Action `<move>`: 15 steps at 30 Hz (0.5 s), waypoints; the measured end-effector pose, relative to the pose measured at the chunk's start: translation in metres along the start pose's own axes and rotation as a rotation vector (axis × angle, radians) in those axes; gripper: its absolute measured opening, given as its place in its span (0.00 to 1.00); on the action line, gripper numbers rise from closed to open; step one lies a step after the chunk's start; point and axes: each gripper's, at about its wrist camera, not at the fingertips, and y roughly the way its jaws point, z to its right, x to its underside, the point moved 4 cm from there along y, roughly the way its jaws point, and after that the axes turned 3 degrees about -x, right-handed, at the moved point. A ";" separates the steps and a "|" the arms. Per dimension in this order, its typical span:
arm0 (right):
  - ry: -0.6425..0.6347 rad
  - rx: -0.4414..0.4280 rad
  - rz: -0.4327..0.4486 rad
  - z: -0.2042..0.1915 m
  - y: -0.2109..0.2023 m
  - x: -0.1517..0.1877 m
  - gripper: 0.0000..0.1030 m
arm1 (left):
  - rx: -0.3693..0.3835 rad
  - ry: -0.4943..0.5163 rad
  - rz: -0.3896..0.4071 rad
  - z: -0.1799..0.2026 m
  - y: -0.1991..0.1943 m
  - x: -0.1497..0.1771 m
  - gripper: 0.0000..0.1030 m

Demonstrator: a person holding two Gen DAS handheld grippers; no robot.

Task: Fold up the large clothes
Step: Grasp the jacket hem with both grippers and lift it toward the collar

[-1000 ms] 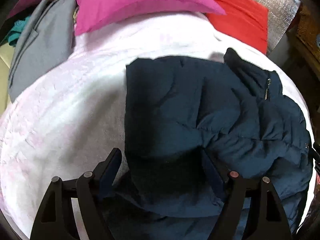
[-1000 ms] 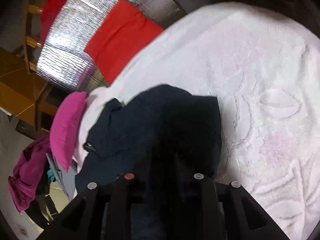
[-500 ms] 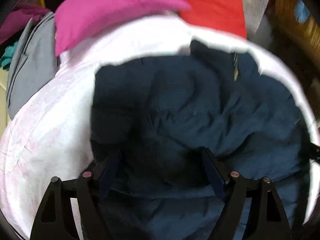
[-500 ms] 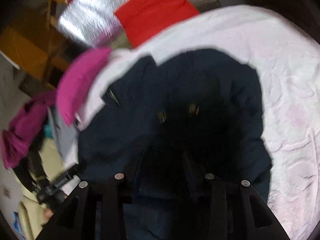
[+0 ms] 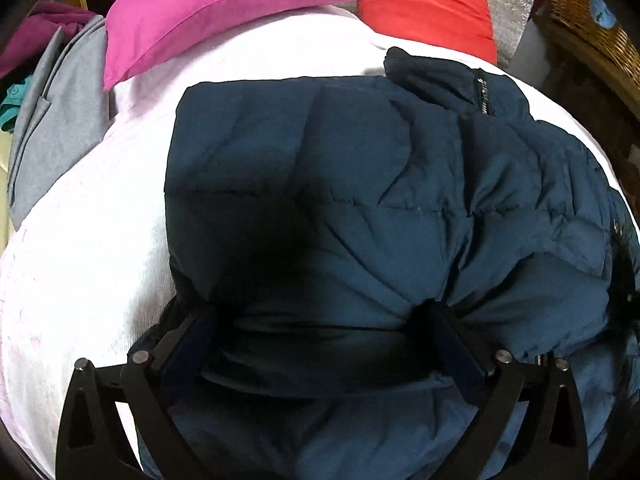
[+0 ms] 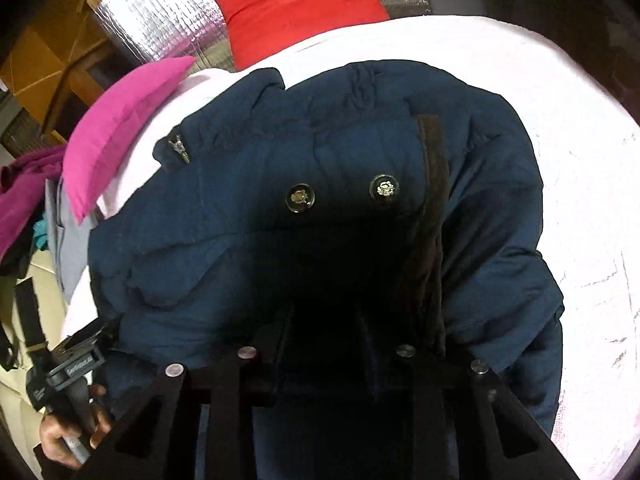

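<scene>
A dark navy puffer jacket (image 5: 360, 208) lies folded over on a pale pink bedspread (image 5: 80, 248). It also shows in the right wrist view (image 6: 248, 248), with two metal snap buttons (image 6: 300, 198) and a zipper pull (image 6: 176, 146). My left gripper (image 5: 316, 320) has its fingers spread wide, with a thick fold of the jacket bunched between them. My right gripper (image 6: 324, 316) has its fingers closer together and a dark fold of the jacket lies between them. Both sets of fingertips are buried in fabric.
A magenta pillow (image 5: 208, 12) and a red cushion (image 5: 428, 12) lie at the head of the bed against a silver quilted panel (image 6: 156, 36). Grey and purple clothes (image 5: 48, 112) are piled at the left. A wicker basket (image 5: 592, 28) stands at the right.
Both grippers have carried the near part of the jacket forward over the rest, so the jacket now fills both views. The right gripper view has swung to face the pillows.
</scene>
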 end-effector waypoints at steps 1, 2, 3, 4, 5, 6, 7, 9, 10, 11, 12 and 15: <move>0.006 0.003 -0.001 0.001 0.001 0.000 0.33 | 0.005 -0.008 -0.005 -0.001 -0.001 0.003 1.00; 0.006 0.007 -0.003 0.001 0.002 0.000 0.33 | 0.011 -0.017 -0.010 -0.002 -0.003 0.006 1.00; -0.001 0.013 -0.007 0.001 0.002 0.000 0.33 | 0.015 -0.022 -0.019 -0.002 -0.006 0.009 1.00; -0.012 0.021 -0.014 0.001 0.003 0.000 0.33 | 0.013 -0.018 -0.031 -0.002 -0.010 0.013 1.00; -0.012 0.025 -0.021 0.001 0.004 0.000 0.33 | 0.008 -0.015 -0.038 -0.001 -0.014 0.016 1.00; -0.008 0.028 -0.028 0.001 0.004 -0.001 0.33 | -0.003 -0.015 -0.051 -0.002 -0.018 0.018 1.00; -0.006 0.033 -0.038 -0.001 0.007 -0.003 0.33 | -0.022 -0.022 -0.063 -0.005 -0.022 0.021 1.00; 0.002 0.045 -0.054 -0.001 0.008 -0.004 0.33 | -0.039 -0.040 -0.039 -0.012 -0.032 0.023 1.00; 0.004 0.055 -0.057 -0.003 0.009 -0.005 0.33 | -0.041 -0.051 -0.023 -0.017 -0.037 0.024 1.00; 0.001 0.066 -0.058 -0.004 0.010 -0.005 0.33 | -0.045 -0.063 -0.016 -0.024 -0.038 0.023 1.00; -0.002 0.076 -0.056 -0.006 0.011 -0.005 0.33 | -0.054 -0.077 -0.021 -0.030 -0.037 0.022 1.00; -0.001 0.079 -0.049 -0.007 0.011 -0.004 0.33 | -0.059 -0.115 -0.034 -0.041 -0.032 0.019 1.00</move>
